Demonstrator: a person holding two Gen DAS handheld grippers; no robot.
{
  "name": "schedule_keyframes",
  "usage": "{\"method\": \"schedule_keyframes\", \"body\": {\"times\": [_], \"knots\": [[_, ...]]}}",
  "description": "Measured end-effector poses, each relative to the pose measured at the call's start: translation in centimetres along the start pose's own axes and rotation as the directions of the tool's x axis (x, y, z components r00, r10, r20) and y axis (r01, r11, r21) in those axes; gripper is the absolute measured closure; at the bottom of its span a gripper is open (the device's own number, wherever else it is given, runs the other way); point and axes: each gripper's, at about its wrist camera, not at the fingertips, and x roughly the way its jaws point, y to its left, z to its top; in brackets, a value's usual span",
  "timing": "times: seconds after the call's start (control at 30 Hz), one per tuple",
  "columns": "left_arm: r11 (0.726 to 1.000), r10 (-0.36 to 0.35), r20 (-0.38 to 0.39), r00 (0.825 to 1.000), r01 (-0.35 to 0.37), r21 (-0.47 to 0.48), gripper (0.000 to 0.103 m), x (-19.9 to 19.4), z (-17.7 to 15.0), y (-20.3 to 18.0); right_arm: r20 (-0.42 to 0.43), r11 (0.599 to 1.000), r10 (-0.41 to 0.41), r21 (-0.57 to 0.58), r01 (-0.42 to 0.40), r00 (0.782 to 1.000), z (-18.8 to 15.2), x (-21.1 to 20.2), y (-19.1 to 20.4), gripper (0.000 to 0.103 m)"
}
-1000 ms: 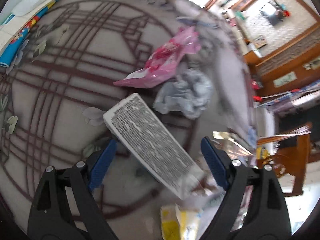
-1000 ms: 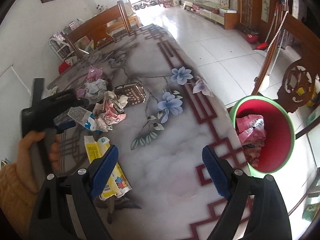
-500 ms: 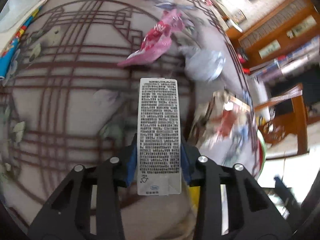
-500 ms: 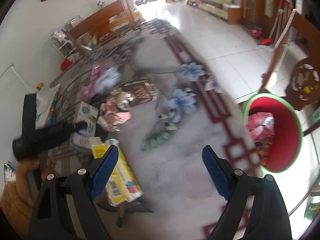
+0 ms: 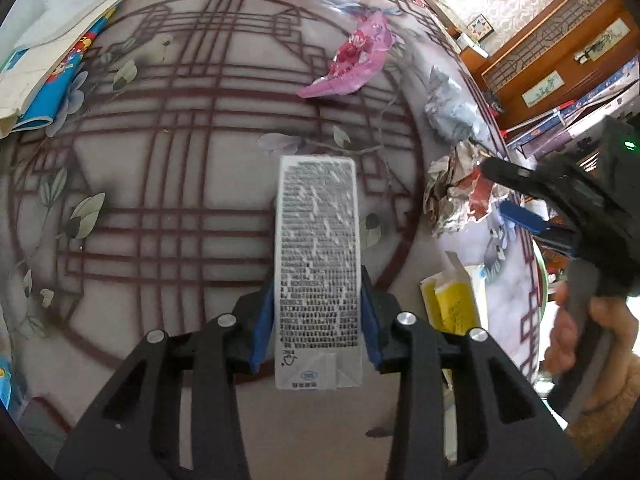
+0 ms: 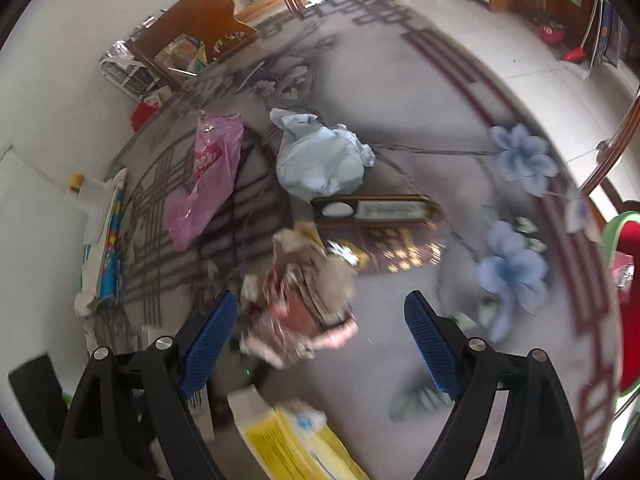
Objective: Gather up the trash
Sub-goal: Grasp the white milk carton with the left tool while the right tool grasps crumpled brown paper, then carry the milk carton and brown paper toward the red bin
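Tongs at work over a patterned marble table [image 5: 168, 208]: the left gripper [image 5: 316, 320] has just closed on a white, text-printed carton [image 5: 318, 248], while the right gripper [image 6: 320, 344], jaws wide and empty, straddles a crumpled paper wad [image 6: 300, 304].

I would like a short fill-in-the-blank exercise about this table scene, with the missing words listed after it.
1. The left gripper is shut on a white ____ covered in fine print.
2. The right gripper is ____, with a crumpled paper wad in front of it.
3. The snack bag lying on the table is ____ in colour.
4. The yellow carton lies ____ on the table.

Missing words: carton; open; pink; flat
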Motion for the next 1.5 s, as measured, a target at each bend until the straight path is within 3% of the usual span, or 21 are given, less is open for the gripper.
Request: {"method": "schedule_keyframes", "body": {"times": [0.07,0.13,0.17,0.23,0.4,0.53,0.77,1.03,1.5], "knots": [[1.0,-0.007,0.018,1.0,0.007,-0.009,0.058,-0.4,0.2,0.2,-0.024,1.0,-0.017,-0.006,0.017,1.0,0.4,1.1,0.1,0.022],[1.0,-0.014,0.023,1.0,0.014,-0.012,0.058,-0.5,0.5,0.4,-0.052,1.0,-0.022,-0.021,0.021,0.998,0.4,1.9,0.2,0.043],[1.0,-0.016,0.022,1.0,0.016,-0.012,0.058,-0.4,0.6,0.3,-0.069,1.0,-0.013,-0.027,0.011,0.998,0.3,2.2,0.2,0.065],[1.0,-0.02,0.018,1.0,0.02,-0.01,0.058,-0.2,0.8,0.2,-0.064,0.999,0.004,-0.032,-0.006,0.998,0.0,1.9,0.2,0.072],[1.0,-0.027,0.002,1.0,0.027,0.007,0.058,0.7,1.2,-0.5,-0.012,0.995,0.048,-0.081,-0.049,0.999,-0.8,-1.5,0.1,0.072],[0.999,-0.026,-0.007,1.0,0.026,0.023,0.06,1.3,1.7,-1.1,0.04,0.992,0.043,-0.123,-0.038,0.998,-2.4,-4.4,-0.2,0.072],[0.998,-0.027,0.069,0.997,0.023,0.056,0.061,-0.3,2.2,-2.5,0.165,0.999,0.045,-0.037,-0.039,0.985,-5.1,-8.2,-1.1,0.071],[0.994,-0.042,0.155,0.987,0.025,0.109,0.061,-3.2,2.2,-4.7,0.235,0.994,0.021,-0.108,0.005,0.972,-5.6,-10.8,0.3,0.07],[0.99,-0.073,0.215,0.974,0.045,0.134,0.061,-5.9,0.6,-7.0,0.313,0.992,0.038,-0.128,0.003,0.949,-7.5,-13.8,-0.4,0.07]]}}
